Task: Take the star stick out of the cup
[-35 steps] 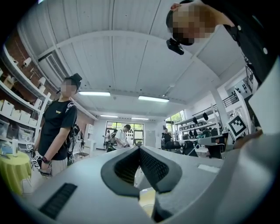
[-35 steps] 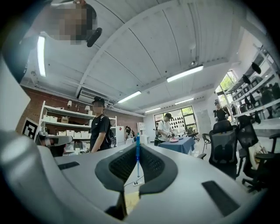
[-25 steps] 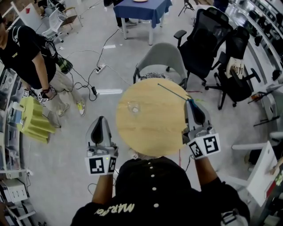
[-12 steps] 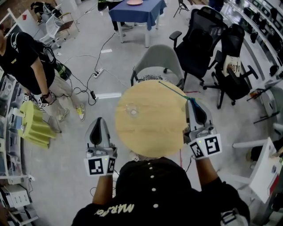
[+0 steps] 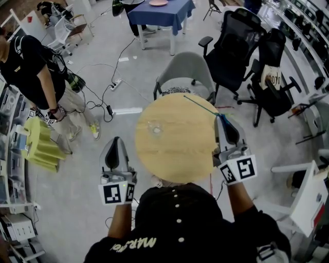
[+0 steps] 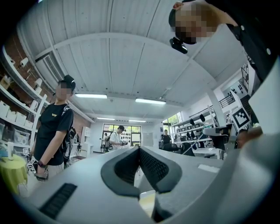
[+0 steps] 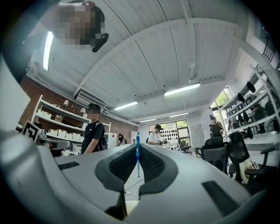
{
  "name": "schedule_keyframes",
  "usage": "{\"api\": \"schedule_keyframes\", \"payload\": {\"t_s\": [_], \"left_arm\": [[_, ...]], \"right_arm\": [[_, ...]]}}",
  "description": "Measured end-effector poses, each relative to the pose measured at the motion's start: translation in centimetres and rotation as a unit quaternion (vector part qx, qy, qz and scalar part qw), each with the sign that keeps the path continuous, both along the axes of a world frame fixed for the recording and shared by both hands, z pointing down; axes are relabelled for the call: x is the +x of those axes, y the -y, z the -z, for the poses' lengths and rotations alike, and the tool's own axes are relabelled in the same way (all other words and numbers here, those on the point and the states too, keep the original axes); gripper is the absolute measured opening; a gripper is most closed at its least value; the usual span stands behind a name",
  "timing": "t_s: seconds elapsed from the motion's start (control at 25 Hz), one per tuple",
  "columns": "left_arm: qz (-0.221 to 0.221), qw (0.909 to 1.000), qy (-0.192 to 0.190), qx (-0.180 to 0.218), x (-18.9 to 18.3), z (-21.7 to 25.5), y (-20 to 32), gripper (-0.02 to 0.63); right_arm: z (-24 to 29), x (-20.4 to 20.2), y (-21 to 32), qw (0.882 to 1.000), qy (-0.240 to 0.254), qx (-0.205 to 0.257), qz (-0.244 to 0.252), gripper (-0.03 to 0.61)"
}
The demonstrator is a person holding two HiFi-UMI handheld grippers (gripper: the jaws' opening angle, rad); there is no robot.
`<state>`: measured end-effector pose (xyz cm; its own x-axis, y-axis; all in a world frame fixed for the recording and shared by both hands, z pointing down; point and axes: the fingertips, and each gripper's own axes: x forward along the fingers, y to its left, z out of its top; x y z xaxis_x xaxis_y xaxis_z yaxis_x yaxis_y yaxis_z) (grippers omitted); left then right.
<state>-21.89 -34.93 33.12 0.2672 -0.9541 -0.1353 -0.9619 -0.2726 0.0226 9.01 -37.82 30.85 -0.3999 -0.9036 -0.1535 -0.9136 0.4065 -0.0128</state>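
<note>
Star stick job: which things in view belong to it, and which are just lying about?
Belongs to the job:
star stick, clamped in the right gripper
cup
round table

Lying about:
left gripper, shut, empty
grey chair
black office chairs
blue table
yellow stool
power strip

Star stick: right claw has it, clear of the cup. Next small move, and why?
Probably lower the right claw toward the table and lay the star stick down: it is pinched between the shut jaws, already well away from the cup, so only the release seems left.
</note>
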Motion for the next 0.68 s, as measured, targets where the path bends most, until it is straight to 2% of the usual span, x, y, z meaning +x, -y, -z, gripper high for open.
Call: {"api": "schedule_keyframes", "payload": {"t_s": [0.32, 0.48, 0.68], "left_arm": [[0.001, 1.0000, 0.000, -0.002, -0.1, -0.3, 0.0, -0.003], [0.003, 0.9995, 0.011, -0.028, -0.3, -1.4, -0.1, -0.003], [0.004, 0.9999, 0.016, 0.000, -0.6, -1.3, 0.1, -0.003]], "right_arm": [[-0.2, -0.3, 0.3, 1.000, -0.004, -0.003, 0.004, 0.017], [-0.6, -0.7, 0.5, 1.000, -0.006, -0.005, 0.008, 0.017], [-0.9, -0.6, 0.9, 1.000, -0.007, -0.005, 0.011, 0.017]]}}
